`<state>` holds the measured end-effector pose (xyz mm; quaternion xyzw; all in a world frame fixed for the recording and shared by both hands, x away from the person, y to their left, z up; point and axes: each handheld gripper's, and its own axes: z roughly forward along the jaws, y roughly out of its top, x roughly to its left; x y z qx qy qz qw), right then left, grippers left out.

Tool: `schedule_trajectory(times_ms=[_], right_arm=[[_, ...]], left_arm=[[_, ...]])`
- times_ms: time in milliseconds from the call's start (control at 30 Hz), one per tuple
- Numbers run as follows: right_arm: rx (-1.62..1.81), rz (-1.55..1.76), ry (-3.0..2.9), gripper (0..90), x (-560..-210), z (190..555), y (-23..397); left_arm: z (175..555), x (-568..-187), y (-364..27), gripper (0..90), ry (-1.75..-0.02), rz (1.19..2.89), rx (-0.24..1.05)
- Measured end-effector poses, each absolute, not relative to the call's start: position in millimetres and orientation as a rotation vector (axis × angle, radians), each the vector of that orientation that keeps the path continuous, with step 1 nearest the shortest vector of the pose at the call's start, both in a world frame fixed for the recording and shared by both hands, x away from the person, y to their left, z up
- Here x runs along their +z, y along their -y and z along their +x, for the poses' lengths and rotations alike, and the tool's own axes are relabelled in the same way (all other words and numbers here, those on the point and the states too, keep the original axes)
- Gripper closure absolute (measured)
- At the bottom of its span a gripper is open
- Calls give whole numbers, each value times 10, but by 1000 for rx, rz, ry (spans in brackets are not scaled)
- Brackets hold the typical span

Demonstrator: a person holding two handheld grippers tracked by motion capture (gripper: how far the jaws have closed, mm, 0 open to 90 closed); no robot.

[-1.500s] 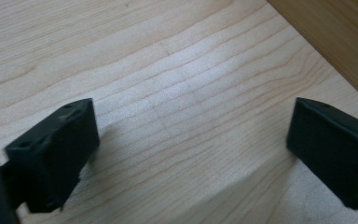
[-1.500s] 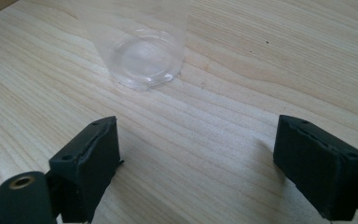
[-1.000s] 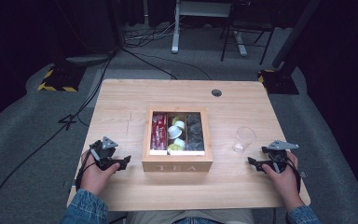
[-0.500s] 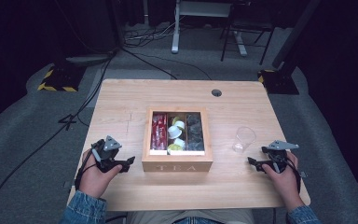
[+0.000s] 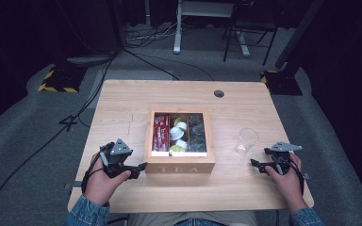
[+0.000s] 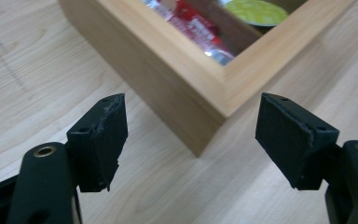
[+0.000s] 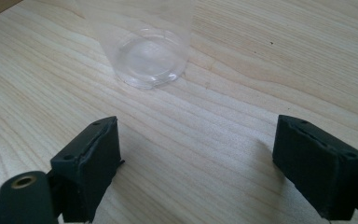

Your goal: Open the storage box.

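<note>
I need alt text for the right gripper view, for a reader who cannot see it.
A clear plastic cup stands upright on the light wooden table, just ahead of the open right gripper, whose two black jaws rise from the bottom edge with bare wood between them.

**On and around the table**

A wooden tea box (image 5: 179, 165) sits mid-table (image 5: 122, 101), holding red packets (image 5: 160, 134) and what look like small pods. A clear plastic cup (image 5: 247, 140) stands right of it. Cables (image 5: 136, 47) cross the floor.

Pale wood table (image 5: 122, 108) & tea box (image 5: 179, 167) – red packets (image 5: 160, 133), clear cup (image 5: 247, 140).
</note>
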<state>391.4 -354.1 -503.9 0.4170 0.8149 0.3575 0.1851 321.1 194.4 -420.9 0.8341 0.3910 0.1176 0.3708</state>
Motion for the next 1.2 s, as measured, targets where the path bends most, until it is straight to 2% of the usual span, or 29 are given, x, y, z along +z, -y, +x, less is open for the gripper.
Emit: schedule_trajectory(times_ms=[367,400,433,467,533,567,633,833,967,1200], right_arm=[[1009,1175,-2296,149,-5039,3914,3541],[1009,1175,-2296,149,-5039,3914,3541],[1008,1175,-2296,149,-5039,3914,3541],[1008,1175,-2296,149,-5039,3914,3541],[1009,1175,-2296,149,-5039,3914,3541],[1009,1175,-2296,149,-5039,3914,3541],[1009,1175,-2296,149,-5039,3914,3541],[1009,1175,-2296,149,-5039,3914,3541],[1009,1175,-2297,149,-5039,3914,3541],[1008,1173,-2300,150,-5037,3914,3541]], left_arm=[[3210,-4367,-1765,264,-973,2180,230],[3218,-4385,-1764,277,-973,2182,232],[3227,-4401,-1766,329,-972,2186,235],[3234,-4411,-1769,329,-970,2187,239],[3245,-4425,-1781,418,-954,2210,268],[3249,-4434,-1792,491,-949,2221,282],[3248,-4441,-1810,524,-949,2221,289],[3228,-4386,-1830,577,-936,2214,302],[3217,-4370,-1815,584,-912,2230,336],[3218,-4342,-1823,605,-922,2213,319]])
